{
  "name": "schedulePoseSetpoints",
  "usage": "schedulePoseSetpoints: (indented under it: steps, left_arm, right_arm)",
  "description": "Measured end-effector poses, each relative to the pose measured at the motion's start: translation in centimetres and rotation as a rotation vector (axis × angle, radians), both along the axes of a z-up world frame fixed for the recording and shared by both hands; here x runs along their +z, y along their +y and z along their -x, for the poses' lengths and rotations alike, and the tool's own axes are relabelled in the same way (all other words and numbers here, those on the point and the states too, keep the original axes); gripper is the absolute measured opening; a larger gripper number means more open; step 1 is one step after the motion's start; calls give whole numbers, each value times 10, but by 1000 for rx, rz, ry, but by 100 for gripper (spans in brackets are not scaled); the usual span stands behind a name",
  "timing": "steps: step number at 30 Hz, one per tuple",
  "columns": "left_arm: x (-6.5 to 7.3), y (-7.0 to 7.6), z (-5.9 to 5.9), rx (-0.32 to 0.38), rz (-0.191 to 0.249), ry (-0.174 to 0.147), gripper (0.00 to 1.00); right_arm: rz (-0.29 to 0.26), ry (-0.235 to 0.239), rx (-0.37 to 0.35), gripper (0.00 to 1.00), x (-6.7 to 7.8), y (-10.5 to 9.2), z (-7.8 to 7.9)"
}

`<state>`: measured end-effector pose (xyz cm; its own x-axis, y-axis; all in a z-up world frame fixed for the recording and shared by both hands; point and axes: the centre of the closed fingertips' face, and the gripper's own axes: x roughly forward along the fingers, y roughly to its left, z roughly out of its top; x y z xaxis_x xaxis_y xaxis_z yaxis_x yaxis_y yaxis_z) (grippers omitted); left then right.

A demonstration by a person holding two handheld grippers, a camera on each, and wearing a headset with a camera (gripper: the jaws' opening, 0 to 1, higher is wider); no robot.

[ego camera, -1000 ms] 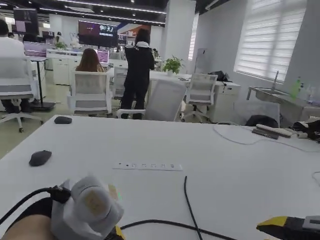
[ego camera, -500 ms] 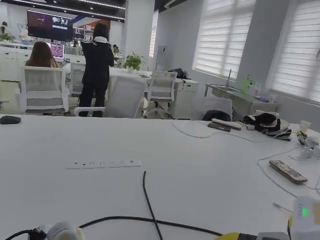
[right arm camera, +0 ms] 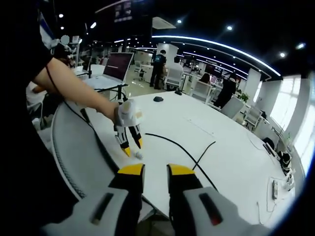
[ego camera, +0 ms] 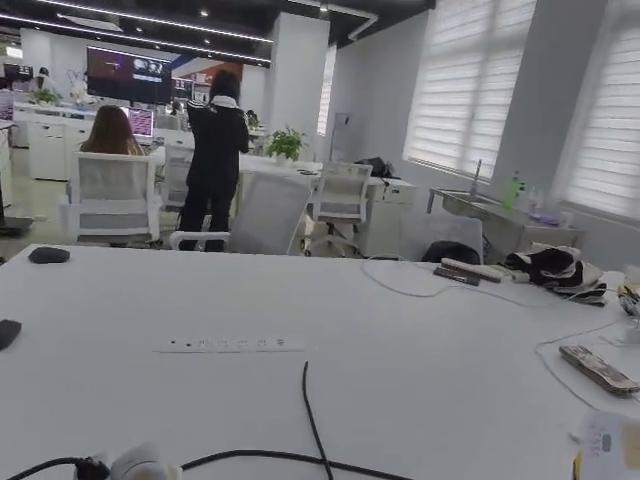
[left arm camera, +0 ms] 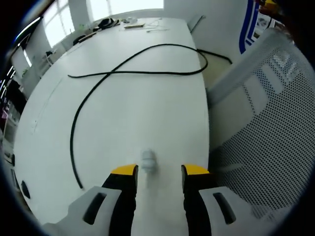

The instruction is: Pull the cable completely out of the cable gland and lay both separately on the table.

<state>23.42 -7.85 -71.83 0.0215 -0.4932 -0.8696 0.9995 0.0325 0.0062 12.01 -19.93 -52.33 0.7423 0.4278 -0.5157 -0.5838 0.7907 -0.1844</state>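
Cable gland (left arm camera: 148, 161) is being left ungripped on table (left arm camera: 162, 113) at the parted tips of left gripper (left arm camera: 159, 171). Cable (left arm camera: 138, 69) is lying apart from it. Right gripper (right arm camera: 155, 169) is being held empty, jaws narrowly parted.

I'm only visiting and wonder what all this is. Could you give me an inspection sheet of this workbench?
Surface: white table with a flush socket strip.
Job's things: white cable gland lies on the table, apart from the black cable.
Clutter: mouse, remote-like device, dark bag.
Grippers: left gripper open, gland between its tips; right gripper slightly open, empty.
Cables: thin white cable.
Surroundings: office chairs, standing person.
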Motion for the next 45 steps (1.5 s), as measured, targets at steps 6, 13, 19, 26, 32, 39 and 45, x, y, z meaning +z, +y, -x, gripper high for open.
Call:
schedulePoseSetpoints:
  steps: [6, 13, 19, 26, 32, 39, 45]
  left_arm:
    - [69, 9, 33, -59, 38, -30, 39]
    - [149, 34, 65, -20, 137, -66, 39]
    - [177, 62, 72, 158, 292, -48, 40]
    - [188, 100, 55, 420, 478, -67, 44]
    - [177, 133, 44, 642, 535, -105, 48]
    - [153, 153, 41, 785, 610, -57, 55]
    - [129, 162, 45, 815, 531, -88, 61]
  right_arm:
    - [-28, 52, 51, 17, -11, 16, -10]
    - [-75, 174, 88, 19, -32, 31, -15]
    - [-93, 226, 109, 23, -45, 38, -12]
    - [-111, 277, 98, 23, -60, 37, -6]
    - [-182, 344, 61, 27, -75, 43, -2]
    - [-201, 374, 26, 32, -81, 40, -1]
    - [-234, 399, -34, 35, -87, 35, -3]
